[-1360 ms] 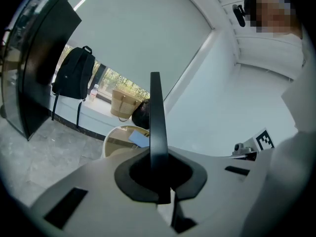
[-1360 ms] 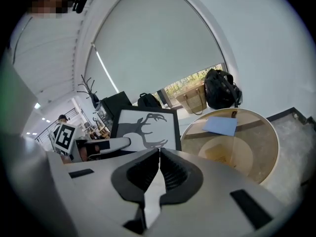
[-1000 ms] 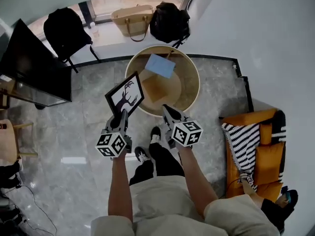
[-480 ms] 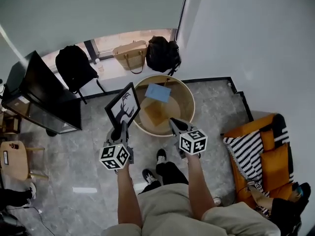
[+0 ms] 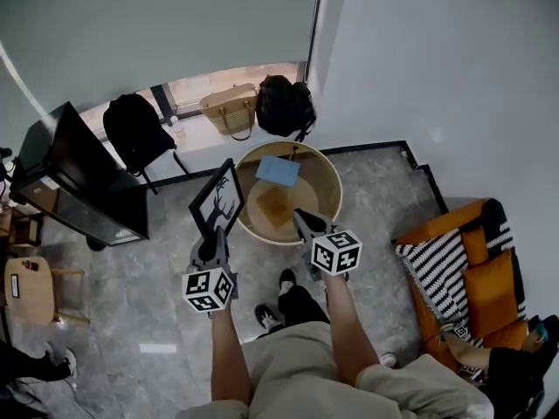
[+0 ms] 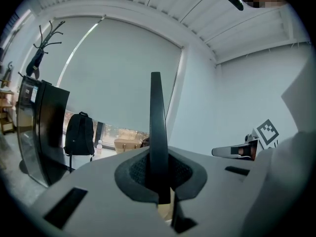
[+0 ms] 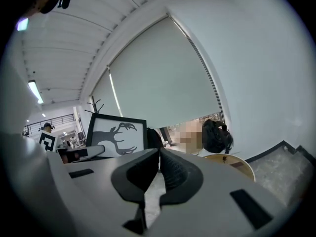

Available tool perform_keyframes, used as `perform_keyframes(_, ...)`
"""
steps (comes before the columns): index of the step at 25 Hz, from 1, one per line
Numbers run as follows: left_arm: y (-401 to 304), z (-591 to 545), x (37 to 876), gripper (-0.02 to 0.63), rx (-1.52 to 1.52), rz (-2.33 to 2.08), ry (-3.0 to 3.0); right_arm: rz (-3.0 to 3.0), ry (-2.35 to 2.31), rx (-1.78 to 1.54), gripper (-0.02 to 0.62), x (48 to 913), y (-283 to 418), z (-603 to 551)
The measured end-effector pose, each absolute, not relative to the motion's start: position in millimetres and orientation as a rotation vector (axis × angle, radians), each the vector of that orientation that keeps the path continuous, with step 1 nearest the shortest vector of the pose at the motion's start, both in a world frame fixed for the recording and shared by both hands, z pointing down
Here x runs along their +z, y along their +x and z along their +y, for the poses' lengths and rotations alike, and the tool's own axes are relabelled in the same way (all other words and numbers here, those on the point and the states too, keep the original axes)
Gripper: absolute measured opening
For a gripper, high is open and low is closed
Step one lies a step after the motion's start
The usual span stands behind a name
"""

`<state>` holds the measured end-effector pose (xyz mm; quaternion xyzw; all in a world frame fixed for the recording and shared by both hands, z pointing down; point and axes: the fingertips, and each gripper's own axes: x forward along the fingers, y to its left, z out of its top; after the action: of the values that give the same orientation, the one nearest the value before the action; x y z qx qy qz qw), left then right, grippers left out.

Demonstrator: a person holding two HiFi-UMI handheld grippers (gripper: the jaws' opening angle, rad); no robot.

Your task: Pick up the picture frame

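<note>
The picture frame [image 5: 217,201], black-edged with a black antler silhouette on white, hangs in the air left of the round wooden table [image 5: 335,189]. My left gripper [image 5: 212,236] is shut on its lower edge. In the left gripper view the frame [image 6: 156,112] stands edge-on, upright between the closed pads of the left gripper [image 6: 159,179]. My right gripper [image 5: 300,219] floats over the table's near rim, shut and holding nothing. From the right gripper view the frame [image 7: 116,134] shows face-on to the left, beyond the right gripper [image 7: 159,165].
A blue sheet [image 5: 278,170] and a brown board [image 5: 269,204] lie on the table. A black screen [image 5: 77,177] stands left, with a backpack [image 5: 135,129], a tan handbag [image 5: 229,107] and a black bag [image 5: 284,105] by the window. An orange sofa [image 5: 461,234] sits right.
Both grippers have risen, and the frame has gone up with the left one. The table and floor now look smaller and farther below.
</note>
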<state>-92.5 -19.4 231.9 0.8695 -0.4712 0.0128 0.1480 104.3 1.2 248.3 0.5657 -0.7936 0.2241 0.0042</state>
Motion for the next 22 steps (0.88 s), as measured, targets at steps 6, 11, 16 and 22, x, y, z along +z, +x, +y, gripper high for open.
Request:
perform_keyframes(6, -92, -16, 232, 0.026, 0.044, -1.366, 2.506, -2.505, 1.741, 0.638, 0.035, 242, 94, 0)
perform_keyframes(11, -94, -28, 233, 0.026, 0.052, -1.376, 2.494, -2.513, 1.707, 0.631, 0.035, 240, 87, -18)
perform_keyframes(16, -100, -39, 229, 0.026, 0.049, -1.398, 2.488, -2.536, 1.651, 0.594, 0.035, 231, 79, -34)
perform_keyframes(22, -113, -31, 236, 0.026, 0.062, -1.407, 2.478, -2.566, 1.572, 0.575, 0.034, 229, 58, -36)
